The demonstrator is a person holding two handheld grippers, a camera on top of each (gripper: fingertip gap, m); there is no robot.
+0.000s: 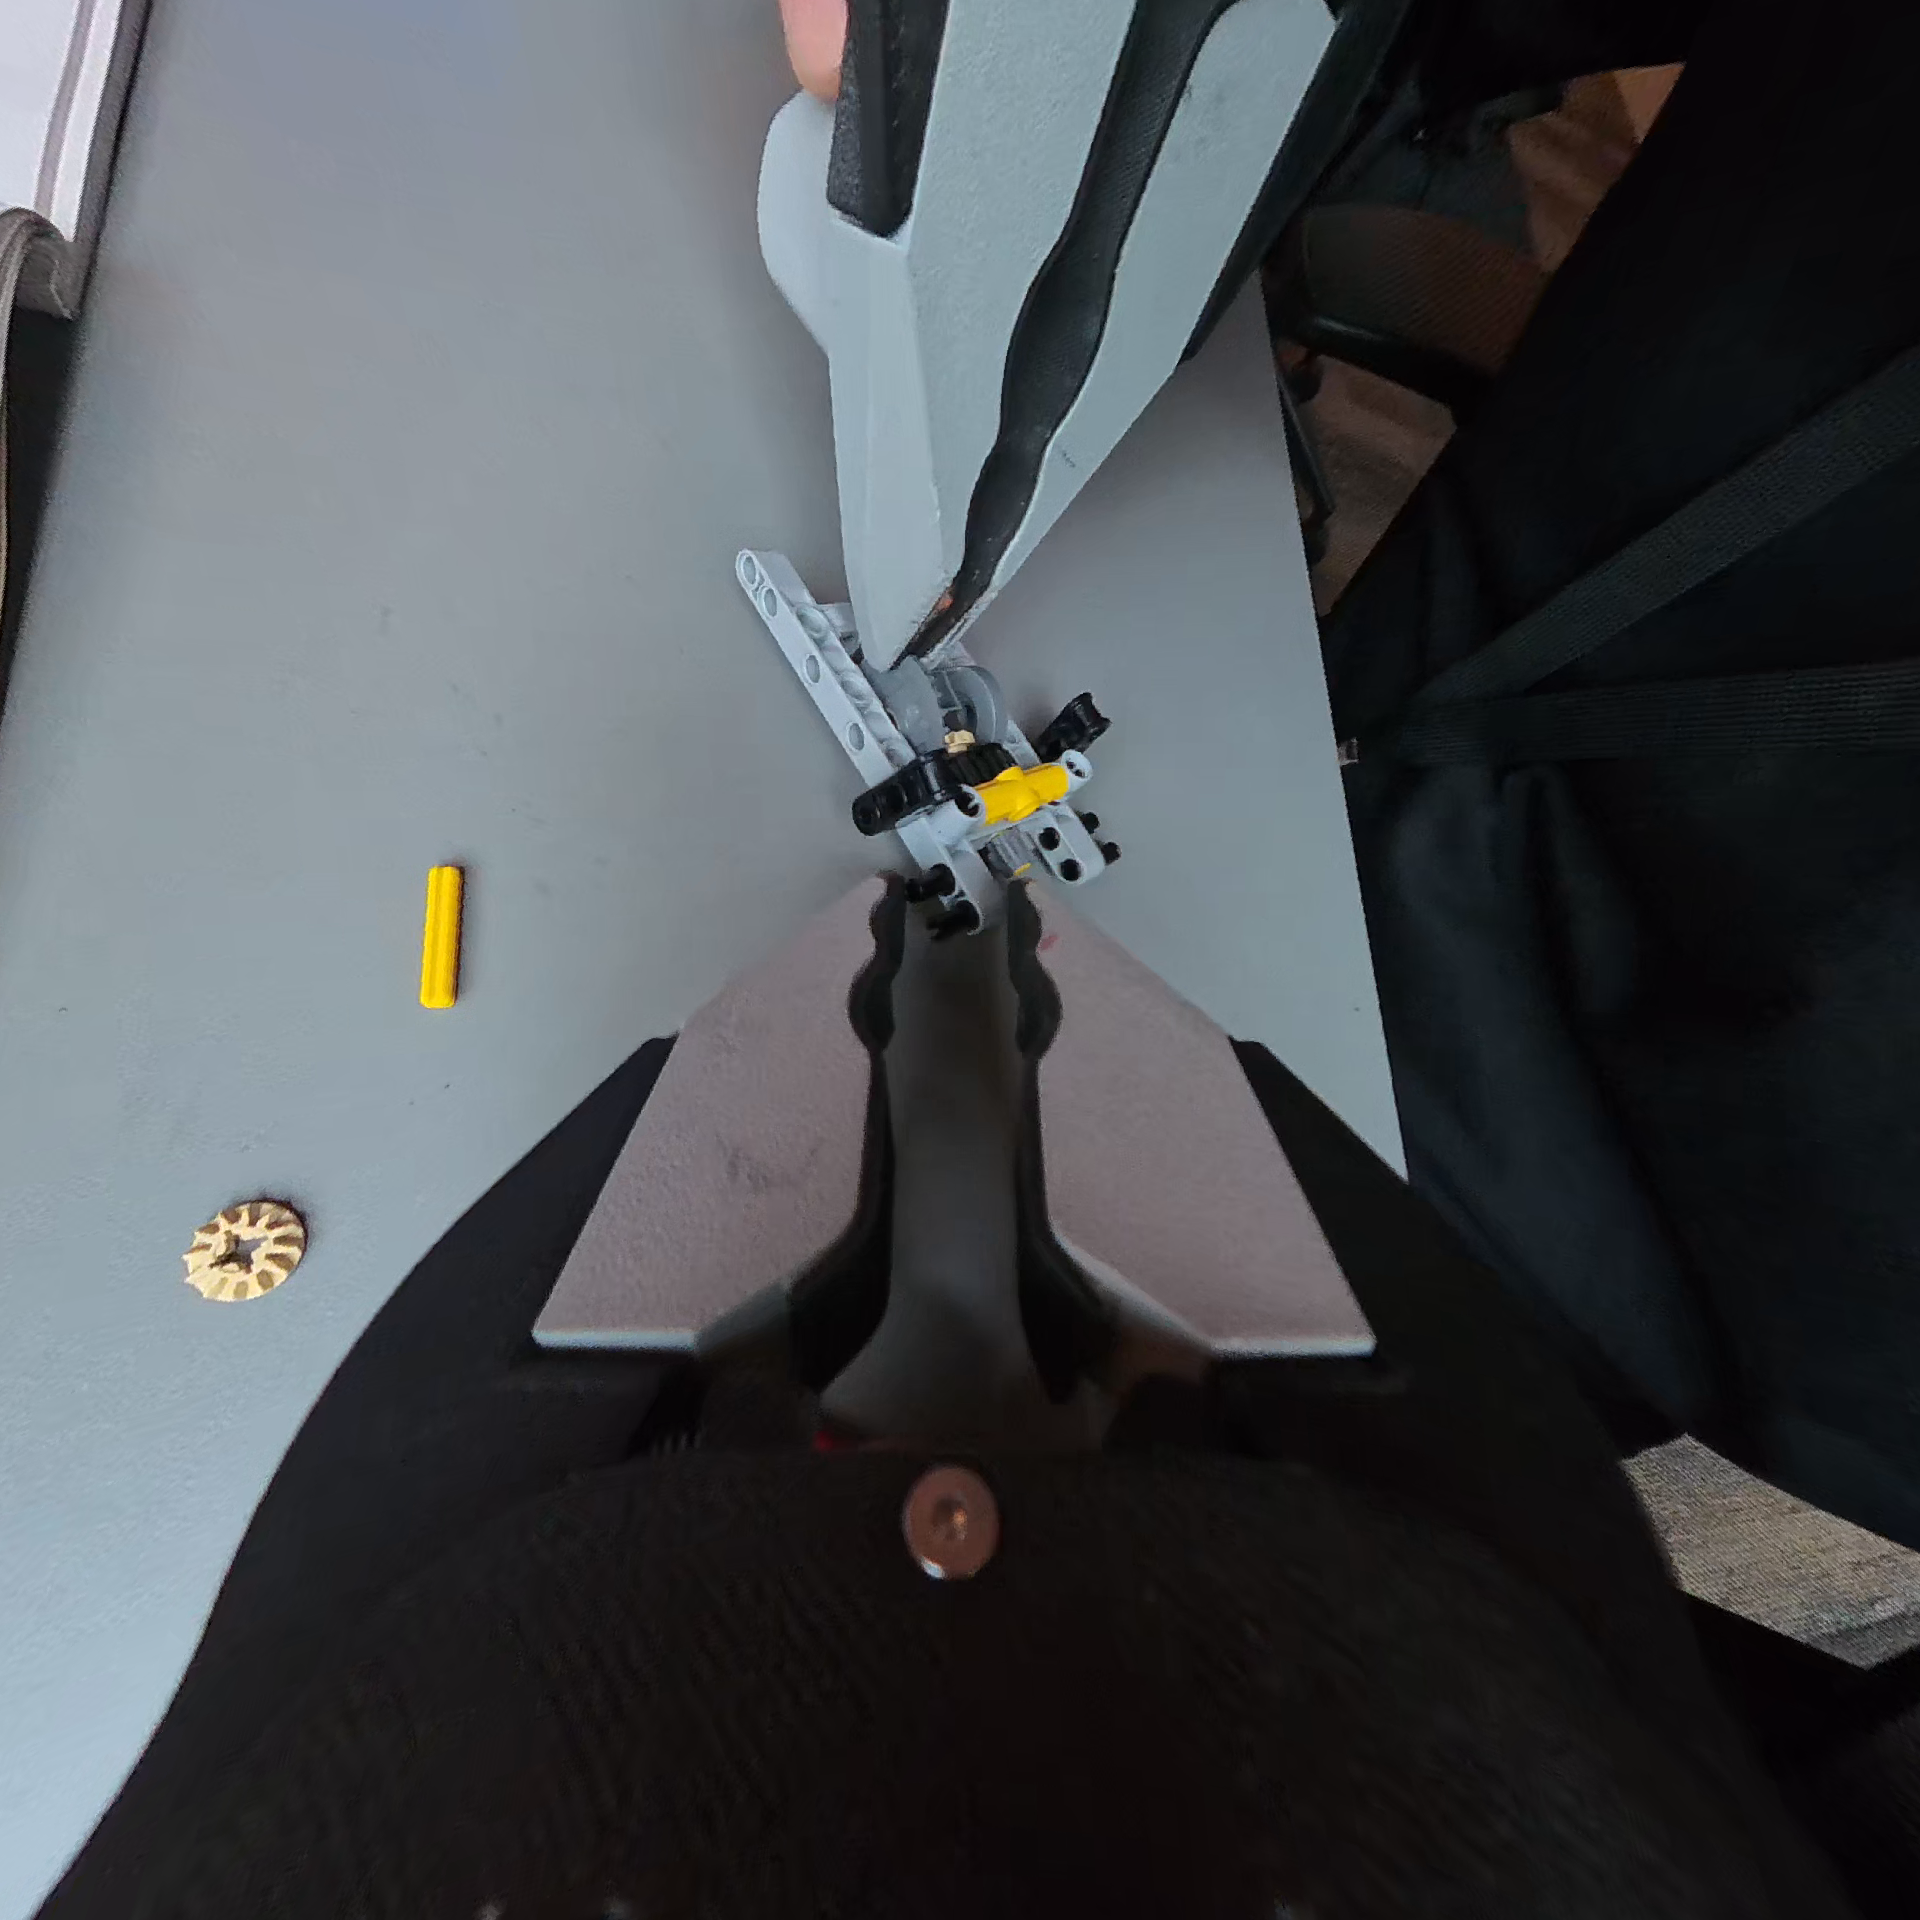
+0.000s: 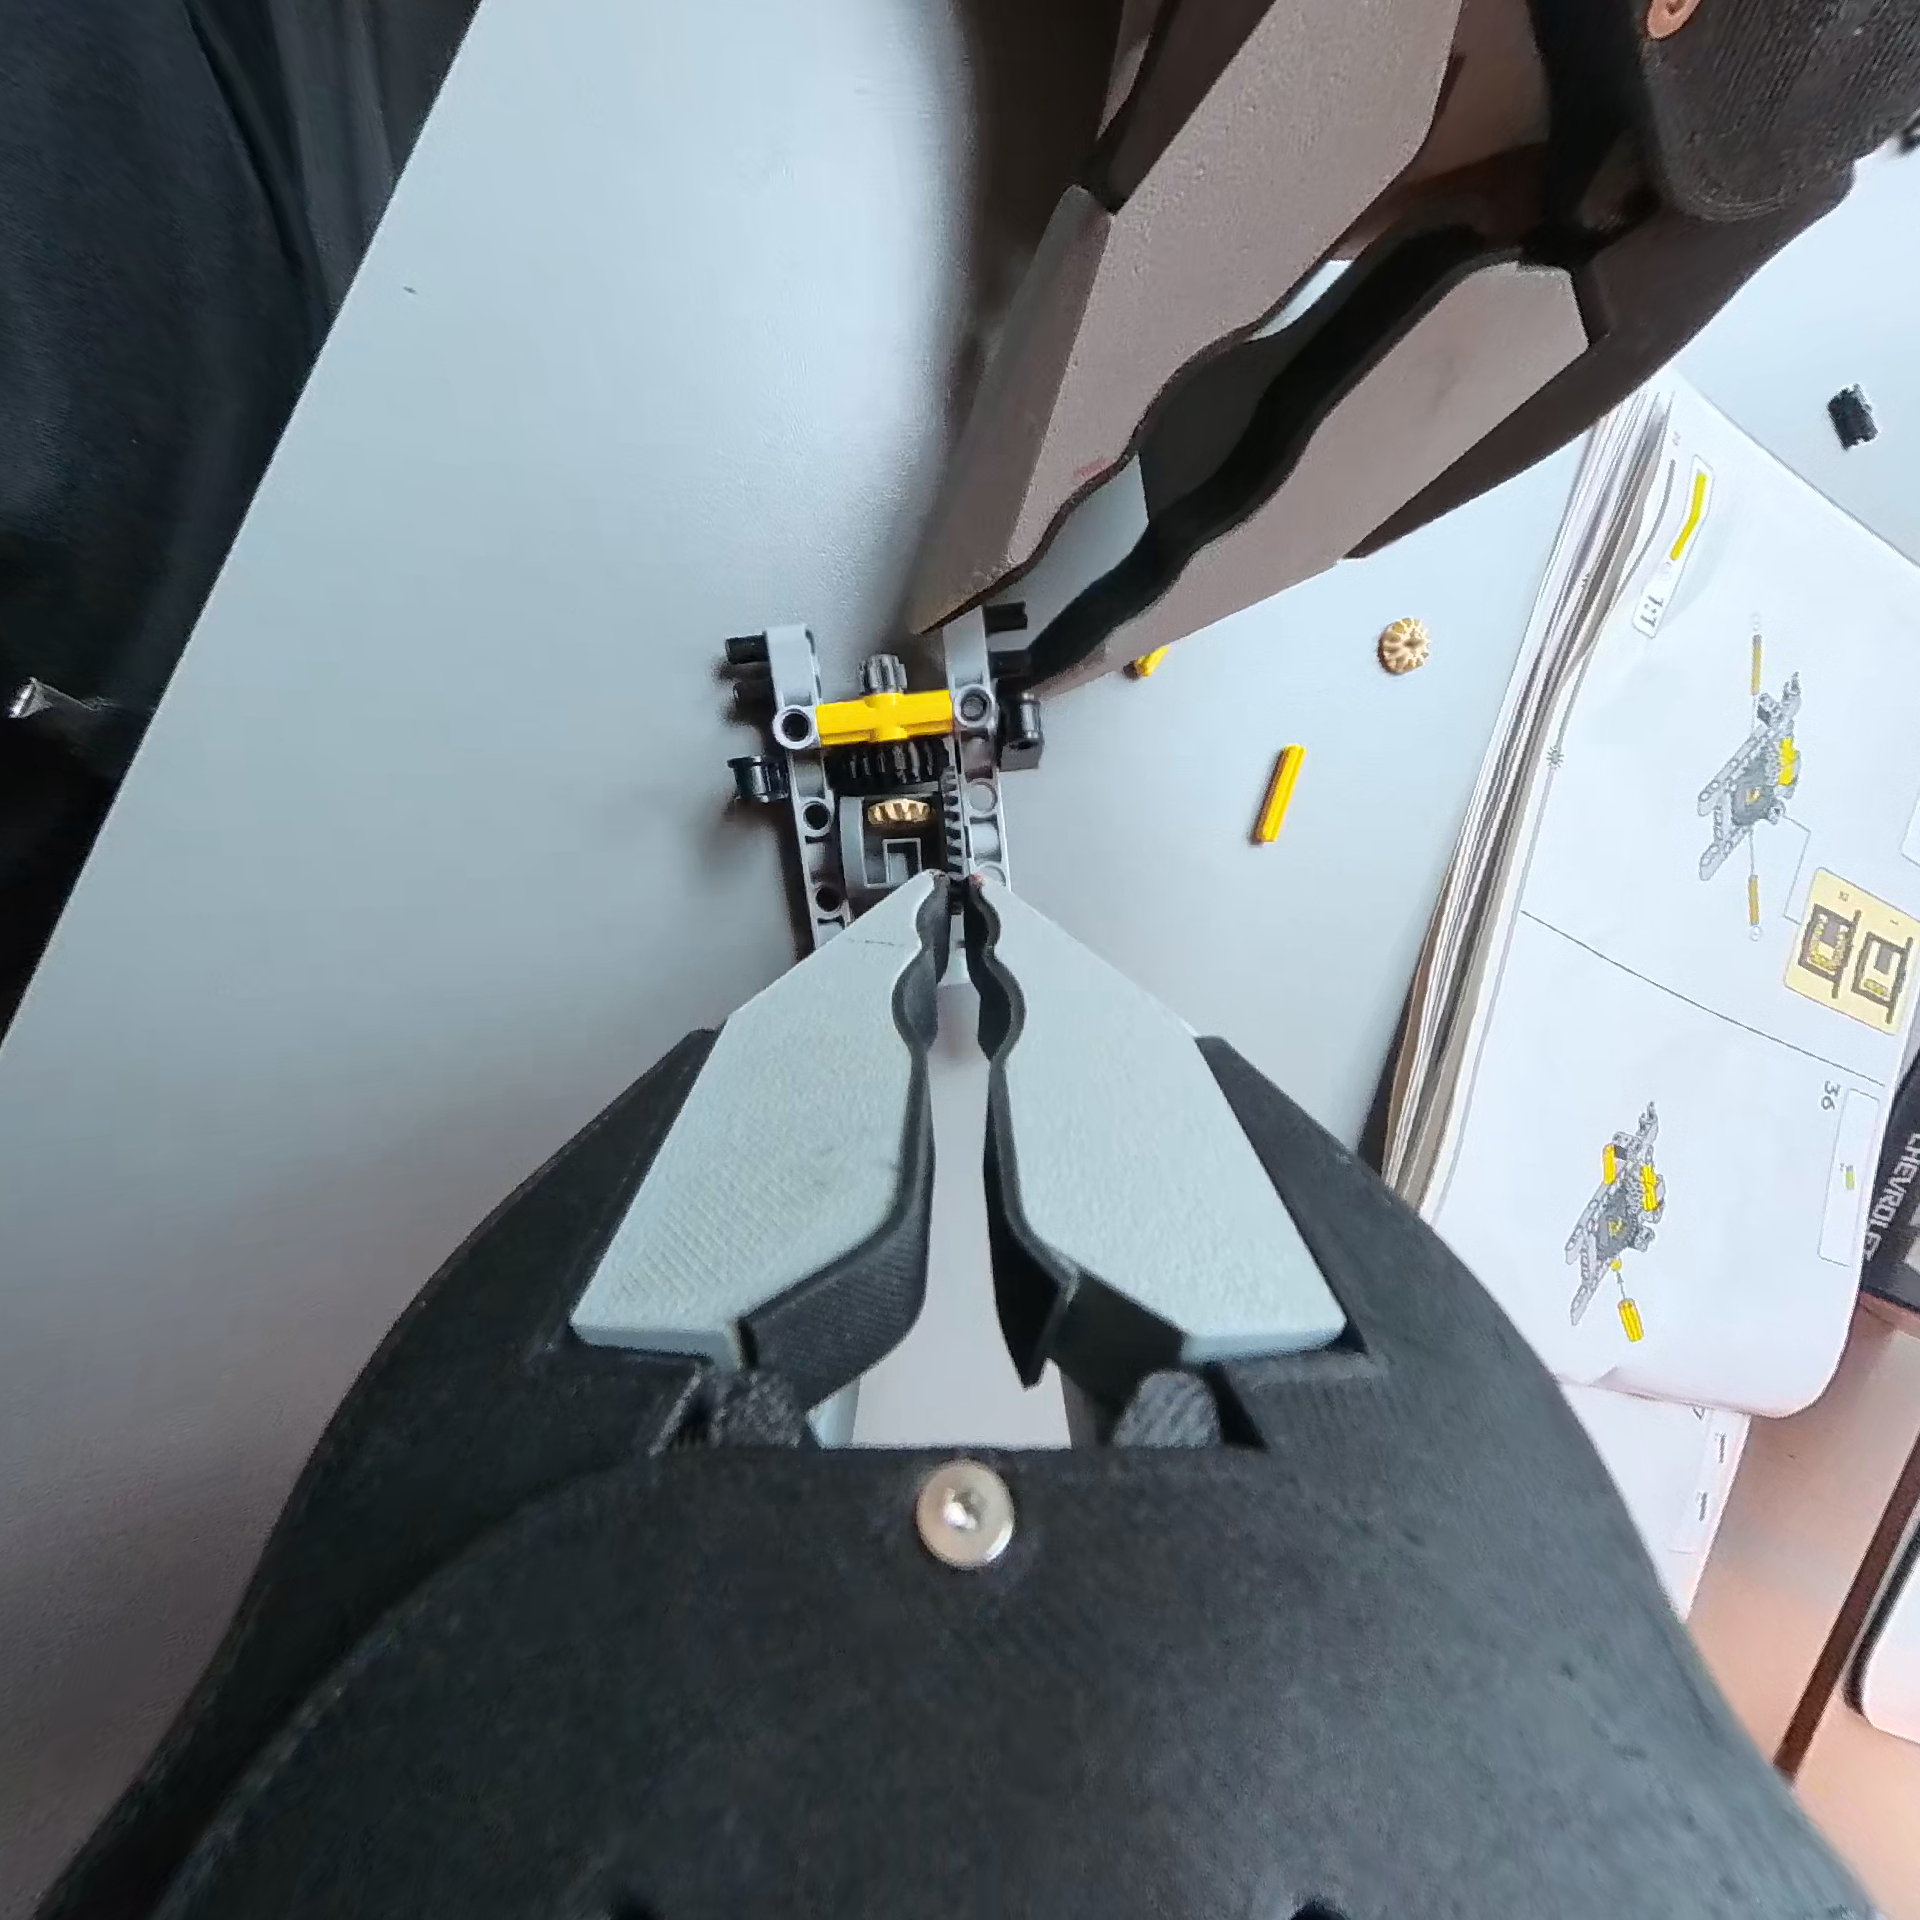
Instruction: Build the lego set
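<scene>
Grey tabletop (image 1: 416, 520) fills both views, with dark fabric and straps at 3 o'clock in the left wrist view. Lego assembly (image 1: 935, 769) lies flat on the table near the centre of each view: two grey holed beams, a yellow cross-piece (image 2: 883, 717), black gears and black pins. Left gripper (image 1: 951, 904) enters from 6 o'clock in its own view; its jaws stand a narrow gap apart with the near end of the assembly, black pins included, between the tips, so it appears closed on that end. In the right wrist view the same gripper comes down from 1 o'clock and its tips meet the assembly's far end. Right gripper (image 2: 958, 888) enters from 6 o'clock in its own view, tips almost together, pinched on the grey end of the assembly beside a black gear; in the left wrist view it descends from 12 o'clock onto the same piece. Yellow rod (image 1: 441, 937) lies loose on the table at 9 o'clock in the left wrist view, well apart from the assembly. Tan gear (image 1: 245, 1252) lies flat at 8 o'clock, farther out. Instruction booklet (image 2: 1662, 935), open, sits at 3 o'clock in the right wrist view. Small black piece (image 2: 1851, 416) rests on the table at 2 o'clock, beyond the booklet.
</scene>
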